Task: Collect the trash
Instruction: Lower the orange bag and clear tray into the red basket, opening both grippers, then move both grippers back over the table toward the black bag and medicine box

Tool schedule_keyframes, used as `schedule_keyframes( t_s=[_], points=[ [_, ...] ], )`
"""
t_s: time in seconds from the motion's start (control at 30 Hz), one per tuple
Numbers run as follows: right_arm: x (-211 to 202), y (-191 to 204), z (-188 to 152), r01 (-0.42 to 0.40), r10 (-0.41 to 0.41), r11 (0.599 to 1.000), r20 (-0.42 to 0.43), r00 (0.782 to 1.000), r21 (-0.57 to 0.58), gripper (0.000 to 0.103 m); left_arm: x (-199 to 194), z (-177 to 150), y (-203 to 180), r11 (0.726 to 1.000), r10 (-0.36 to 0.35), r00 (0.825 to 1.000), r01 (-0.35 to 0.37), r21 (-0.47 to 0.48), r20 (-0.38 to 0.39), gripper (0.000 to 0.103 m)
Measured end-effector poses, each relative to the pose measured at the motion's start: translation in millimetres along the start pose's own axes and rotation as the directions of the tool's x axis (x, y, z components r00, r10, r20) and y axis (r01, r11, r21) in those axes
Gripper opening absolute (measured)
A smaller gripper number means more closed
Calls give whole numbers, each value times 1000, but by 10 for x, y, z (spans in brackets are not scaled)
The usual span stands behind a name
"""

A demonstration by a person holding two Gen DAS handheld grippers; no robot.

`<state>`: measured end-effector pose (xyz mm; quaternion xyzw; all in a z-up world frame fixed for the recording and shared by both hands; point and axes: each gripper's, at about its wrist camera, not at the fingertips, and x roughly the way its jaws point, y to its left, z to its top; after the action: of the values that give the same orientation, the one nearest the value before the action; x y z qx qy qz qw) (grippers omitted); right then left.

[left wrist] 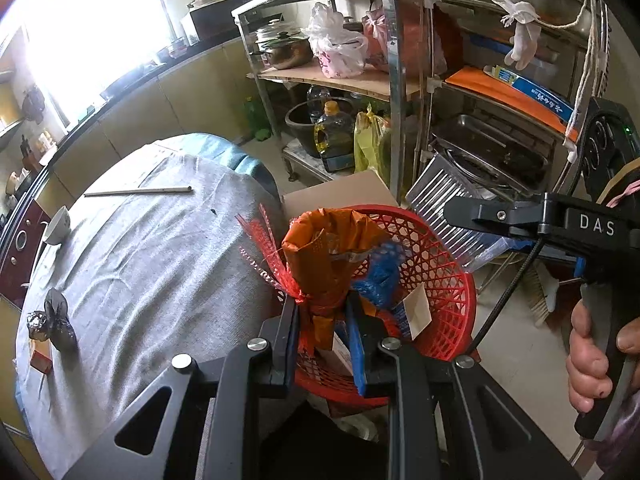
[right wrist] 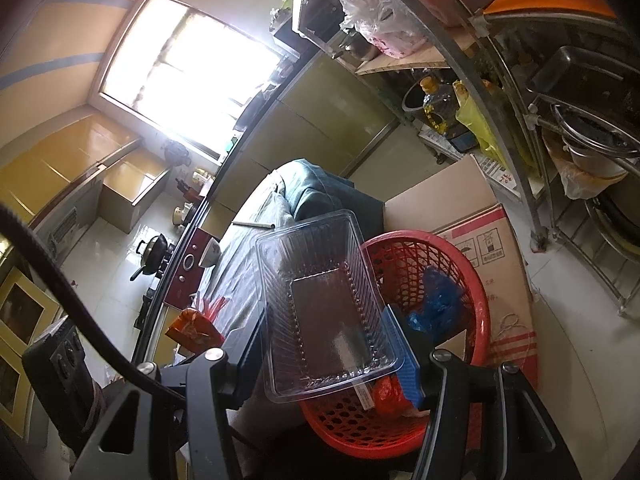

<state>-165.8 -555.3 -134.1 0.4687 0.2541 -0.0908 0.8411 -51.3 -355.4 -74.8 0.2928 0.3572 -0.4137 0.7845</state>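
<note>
Trash going in: orange wrapper [left wrist: 320,256] and clear plastic tray [right wrist: 328,308] both held over the red basket [left wrist: 448,292].

In the left wrist view the left gripper [left wrist: 324,320] has its jaws squeezed narrow on the orange wrapper plus a bit of red netting [left wrist: 260,248], dead centre of the frame, right above the basket. The right gripper [right wrist: 324,344] has its jaws mid-width, clamped on the tray's sides, lower centre of its view. Blue plastic [right wrist: 436,300] is already in the basket. Foil wad [left wrist: 38,324] and dark bag [left wrist: 60,320] sit on the grey tablecloth [left wrist: 160,264], lower left.
</note>
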Motion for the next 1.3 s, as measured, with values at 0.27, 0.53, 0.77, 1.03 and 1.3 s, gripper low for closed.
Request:
schedule_keyframes(
  t_s=[0.27,0.53,0.77,1.03,1.3],
  points=[
    [49,-9,-6,5,-5,1000,-11,1000,7,61,14,-5,24,1000,12,1000,-12,-22,-3,24],
    [120,-5,-18,17,-17,1000,-26,1000,17,64,15,11,49,999,27,1000,-27,-38,-1,27],
    [124,-27,-24,12,-11,999,-31,999,43,67,-19,6,79,998,57,998,-56,-42,5,48],
    [126,18,-36,15,-14,999,-34,999,35,67,-71,-15,196,994,85,996,-84,-71,13,54],
    [137,93,-35,14,-13,1000,-42,999,19,67,-134,-157,396,986,130,992,-129,-110,3,63]
  ],
)
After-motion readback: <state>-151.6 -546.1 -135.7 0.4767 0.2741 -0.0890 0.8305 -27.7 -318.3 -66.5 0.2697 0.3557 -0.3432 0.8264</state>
